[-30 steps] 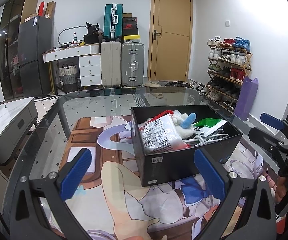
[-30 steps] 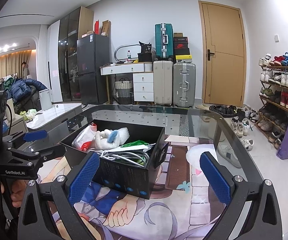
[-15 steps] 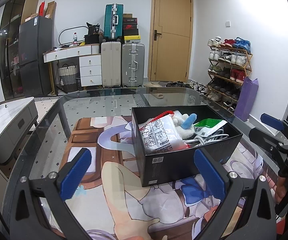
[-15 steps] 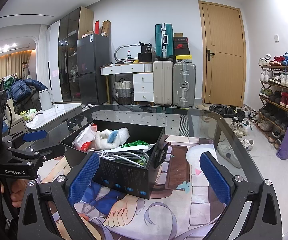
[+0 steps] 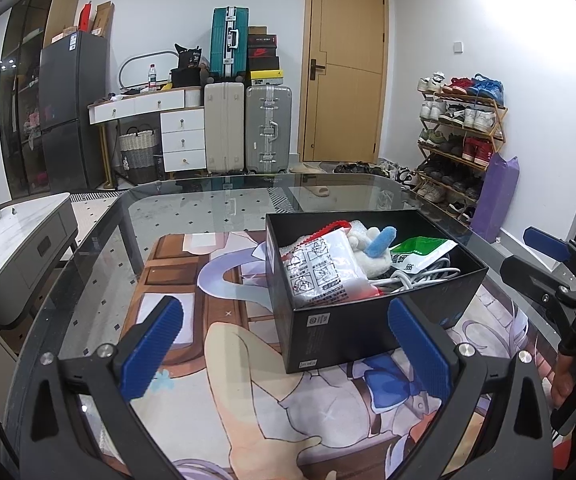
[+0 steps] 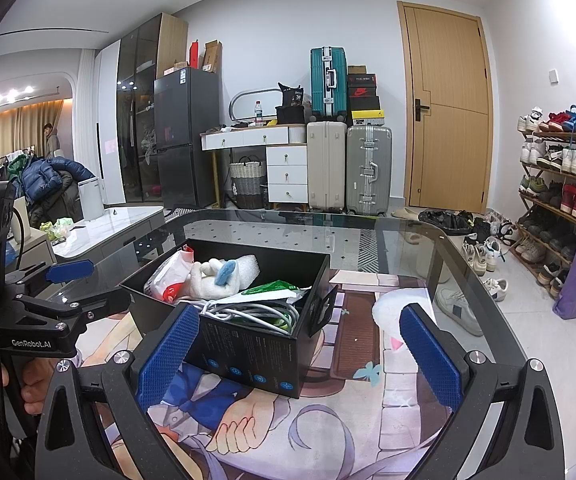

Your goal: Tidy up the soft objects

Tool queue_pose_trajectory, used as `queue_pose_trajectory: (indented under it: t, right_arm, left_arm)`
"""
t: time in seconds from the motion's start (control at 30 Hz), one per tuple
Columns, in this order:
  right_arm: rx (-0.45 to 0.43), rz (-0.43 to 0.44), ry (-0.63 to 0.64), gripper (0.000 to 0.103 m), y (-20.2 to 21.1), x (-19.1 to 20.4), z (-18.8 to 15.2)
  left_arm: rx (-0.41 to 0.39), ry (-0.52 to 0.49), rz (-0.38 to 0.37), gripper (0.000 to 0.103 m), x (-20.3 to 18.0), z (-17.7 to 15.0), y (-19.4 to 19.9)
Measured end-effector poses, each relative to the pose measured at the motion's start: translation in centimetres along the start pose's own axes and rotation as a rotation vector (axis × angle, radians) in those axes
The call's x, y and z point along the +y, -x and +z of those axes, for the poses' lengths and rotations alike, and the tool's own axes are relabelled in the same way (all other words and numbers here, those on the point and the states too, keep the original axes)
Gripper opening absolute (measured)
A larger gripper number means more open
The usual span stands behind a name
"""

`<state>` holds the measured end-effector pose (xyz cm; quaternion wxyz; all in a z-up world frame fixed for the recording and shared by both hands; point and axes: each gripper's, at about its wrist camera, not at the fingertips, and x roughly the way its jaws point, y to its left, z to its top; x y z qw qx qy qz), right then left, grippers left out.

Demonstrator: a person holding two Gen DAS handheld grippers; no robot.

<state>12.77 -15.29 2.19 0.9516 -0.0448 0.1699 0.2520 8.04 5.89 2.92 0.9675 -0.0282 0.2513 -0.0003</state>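
Observation:
A black open box (image 5: 339,332) (image 6: 256,356) stands on the printed mat (image 5: 248,360) on the glass table. Inside lie a white packet with red trim (image 5: 317,272) (image 6: 168,276), a white plush with a blue part (image 5: 371,246) (image 6: 212,276), a green-and-white pouch (image 5: 419,252) (image 6: 276,290) and a coiled white cable (image 5: 415,278) (image 6: 248,312). My left gripper (image 5: 288,344) is open and empty, just in front of the box. My right gripper (image 6: 297,356) is open and empty, on the box's right side; it also shows in the left wrist view (image 5: 547,264).
The glass table's far edge (image 5: 272,180) curves ahead. A grey side cabinet (image 5: 16,248) stands to the left. Suitcases (image 5: 244,128), a drawer desk (image 5: 168,132), a fridge (image 5: 72,112), a door and a shoe rack (image 5: 455,140) line the far wall.

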Motion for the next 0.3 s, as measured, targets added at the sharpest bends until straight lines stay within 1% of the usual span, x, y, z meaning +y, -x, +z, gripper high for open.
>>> queue_pose_trajectory:
  t: [0.3]
  right_arm:
    - [0.004, 0.0, 0.0, 0.102, 0.04, 0.07, -0.03]
  left_arm:
    - [-0.004, -0.006, 0.006, 0.103, 0.02, -0.09, -0.03]
